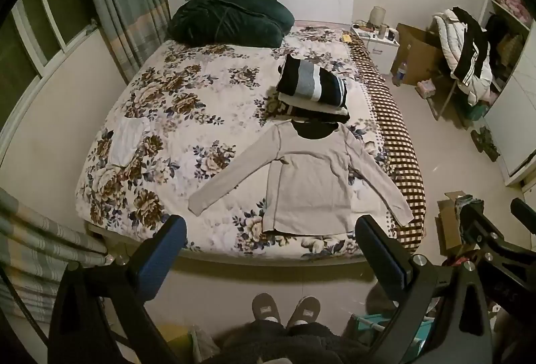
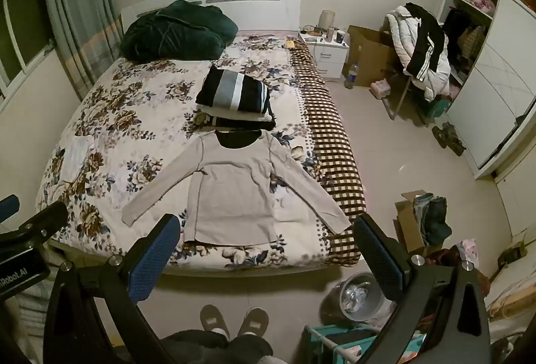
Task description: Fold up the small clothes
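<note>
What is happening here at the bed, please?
A person stands at the foot of the bed with a gripper in each hand. The left gripper and the right gripper are both open and hold nothing. A beige long-sleeved shirt lies spread flat, unfolded. Behind it sits a stack of folded clothes.

2 fisheye views look steeply down from the foot of the bed [image 1: 160,102], well back from it. The left view stands further left of the bed [image 2: 140,89] than the right. Both share the whole bed, the shirt [image 1: 311,183] [image 2: 231,193] and the person's slippers [image 1: 284,310] [image 2: 234,320].
</note>
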Action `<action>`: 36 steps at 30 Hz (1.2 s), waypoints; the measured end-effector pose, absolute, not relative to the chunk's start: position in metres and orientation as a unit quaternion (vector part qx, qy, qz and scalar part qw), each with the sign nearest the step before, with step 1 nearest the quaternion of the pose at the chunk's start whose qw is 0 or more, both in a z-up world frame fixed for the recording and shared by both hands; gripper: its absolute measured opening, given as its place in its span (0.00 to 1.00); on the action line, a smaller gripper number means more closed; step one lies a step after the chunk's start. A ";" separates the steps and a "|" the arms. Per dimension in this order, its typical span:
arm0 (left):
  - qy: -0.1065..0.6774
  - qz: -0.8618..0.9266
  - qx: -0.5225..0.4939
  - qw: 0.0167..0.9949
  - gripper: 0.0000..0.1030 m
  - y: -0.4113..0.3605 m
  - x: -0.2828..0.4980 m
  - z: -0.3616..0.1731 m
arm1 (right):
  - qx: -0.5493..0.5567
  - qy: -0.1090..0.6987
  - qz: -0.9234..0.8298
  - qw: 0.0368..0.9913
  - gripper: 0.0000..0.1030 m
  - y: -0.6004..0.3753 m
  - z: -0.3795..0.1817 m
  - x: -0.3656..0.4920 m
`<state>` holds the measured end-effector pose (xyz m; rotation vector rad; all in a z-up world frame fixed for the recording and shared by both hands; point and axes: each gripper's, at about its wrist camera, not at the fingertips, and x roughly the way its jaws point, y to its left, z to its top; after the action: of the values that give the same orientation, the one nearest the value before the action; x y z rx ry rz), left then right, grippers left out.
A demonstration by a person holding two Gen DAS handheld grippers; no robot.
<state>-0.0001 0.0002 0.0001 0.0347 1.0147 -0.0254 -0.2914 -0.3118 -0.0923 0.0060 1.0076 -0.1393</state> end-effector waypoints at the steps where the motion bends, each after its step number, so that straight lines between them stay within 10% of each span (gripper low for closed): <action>1: 0.487 -0.013 0.017 0.873 1.00 0.000 0.000 0.000 | 0.005 0.485 -0.066 0.872 1.00 -0.312 -0.092 -0.291; 36: 0.484 -0.013 0.017 0.875 1.00 0.004 0.005 0.011 | 0.006 0.481 -0.065 0.874 1.00 -0.315 -0.086 -0.292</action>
<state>0.0051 0.0042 0.0111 0.0356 1.0108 -0.0274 -0.2921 -0.3153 -0.0862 0.0123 1.0036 -0.1365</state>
